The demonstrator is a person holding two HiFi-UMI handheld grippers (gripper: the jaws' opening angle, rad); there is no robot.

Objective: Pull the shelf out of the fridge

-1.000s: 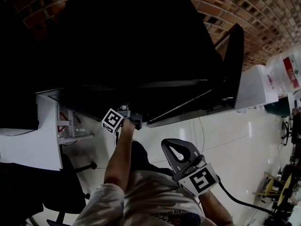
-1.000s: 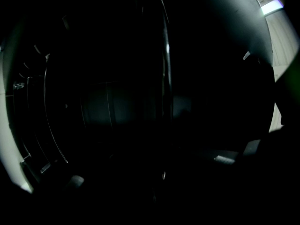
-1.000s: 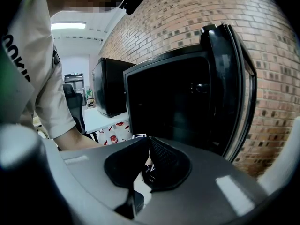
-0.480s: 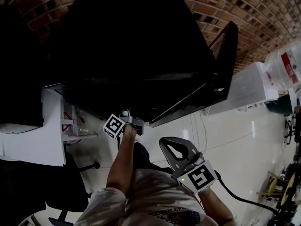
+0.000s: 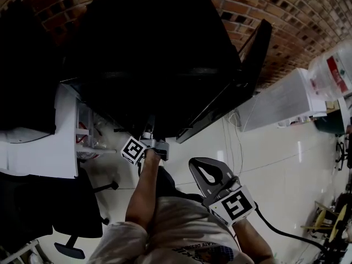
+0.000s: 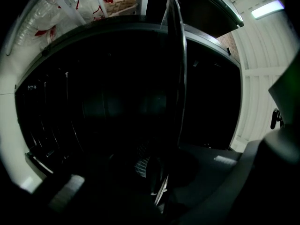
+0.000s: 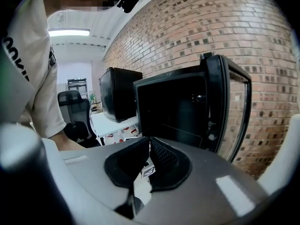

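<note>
Left tongs (image 6: 157,186) pinched shut on the shelf (image 6: 177,69) edge — right tongs (image 7: 149,149) closed on nothing, fridge (image 7: 173,107) ahead of them.

black fridge (image 5: 148,54) stands with its door (image 5: 254,59) swung open; a thin shelf (image 6: 181,78) shows edge-on inside its dark cavity.

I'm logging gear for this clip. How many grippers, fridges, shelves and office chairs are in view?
grippers: 2, left gripper and right gripper
fridge: 1
shelf: 1
chair: 1
total: 5
</note>
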